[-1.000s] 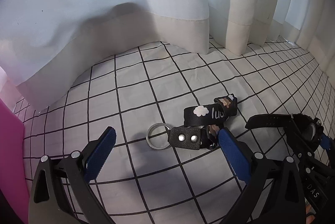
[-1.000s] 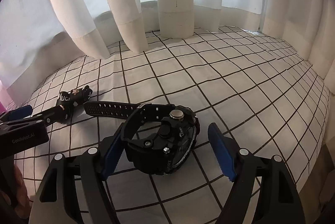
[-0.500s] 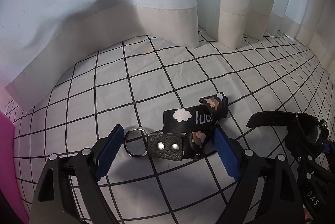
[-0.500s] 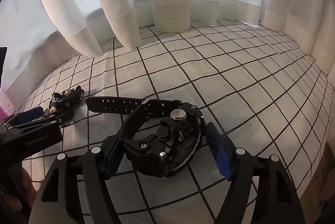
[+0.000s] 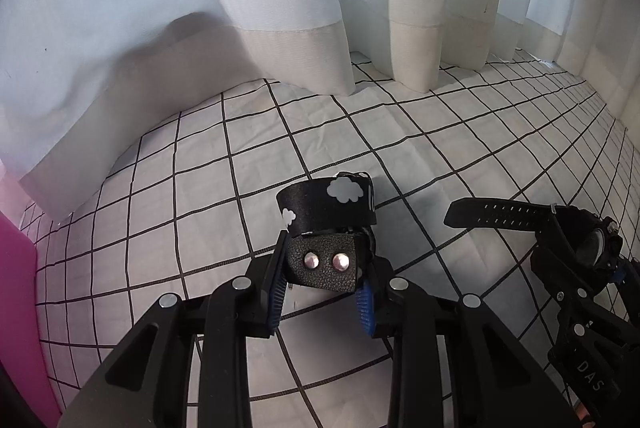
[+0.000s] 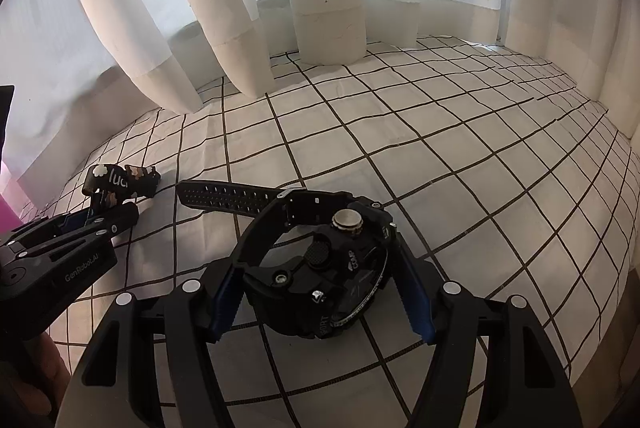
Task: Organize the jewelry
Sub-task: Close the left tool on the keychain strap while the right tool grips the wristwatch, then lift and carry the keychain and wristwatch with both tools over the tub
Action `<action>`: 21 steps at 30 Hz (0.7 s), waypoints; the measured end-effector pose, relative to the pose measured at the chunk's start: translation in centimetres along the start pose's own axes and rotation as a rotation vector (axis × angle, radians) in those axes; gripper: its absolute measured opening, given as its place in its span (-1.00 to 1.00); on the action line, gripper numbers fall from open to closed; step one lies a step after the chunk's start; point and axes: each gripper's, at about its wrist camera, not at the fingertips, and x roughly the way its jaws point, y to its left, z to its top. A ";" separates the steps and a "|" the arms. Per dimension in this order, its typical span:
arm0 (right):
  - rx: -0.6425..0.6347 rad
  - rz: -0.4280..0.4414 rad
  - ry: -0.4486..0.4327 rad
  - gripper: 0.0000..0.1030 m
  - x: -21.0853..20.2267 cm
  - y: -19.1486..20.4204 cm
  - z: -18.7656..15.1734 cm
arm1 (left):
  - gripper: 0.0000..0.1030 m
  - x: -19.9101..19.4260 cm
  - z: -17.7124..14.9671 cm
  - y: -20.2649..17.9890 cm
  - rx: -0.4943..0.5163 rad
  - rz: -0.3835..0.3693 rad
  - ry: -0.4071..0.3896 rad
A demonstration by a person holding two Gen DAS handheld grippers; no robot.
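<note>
A: What's under you?
B: A white grid-checked surface point(image 5: 400, 132) with curtains point(image 5: 280, 8) behind.

A: Your right claw point(image 6: 320, 292)?
B: It clamps the black sport watch point(image 6: 320, 268).

A: Your left claw point(image 5: 324, 296)?
B: Just closed; pads pinch the key strap's point(image 5: 326, 206) riveted leather tab point(image 5: 324, 264)

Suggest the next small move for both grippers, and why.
Probably lift both: the left gripper, jaws just closing, pinches the black strap keychain's riveted leather tab; the right gripper brackets the black sport watch, both on the grid-patterned cloth.
</note>
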 end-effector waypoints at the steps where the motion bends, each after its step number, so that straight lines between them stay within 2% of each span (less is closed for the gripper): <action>1: 0.004 0.003 -0.002 0.26 -0.1 -0.1 -0.1 | -0.44 -0.2 0.0 0.1 -0.006 -0.001 -0.003; 7: 0.017 0.011 -0.017 0.26 -0.7 -0.6 -0.5 | -0.44 -1.4 -0.1 0.5 -0.030 -0.007 -0.032; 21: 0.015 0.043 -0.097 0.26 -5.2 -1.2 -0.1 | -0.44 -5.6 -0.3 0.5 -0.047 -0.027 -0.086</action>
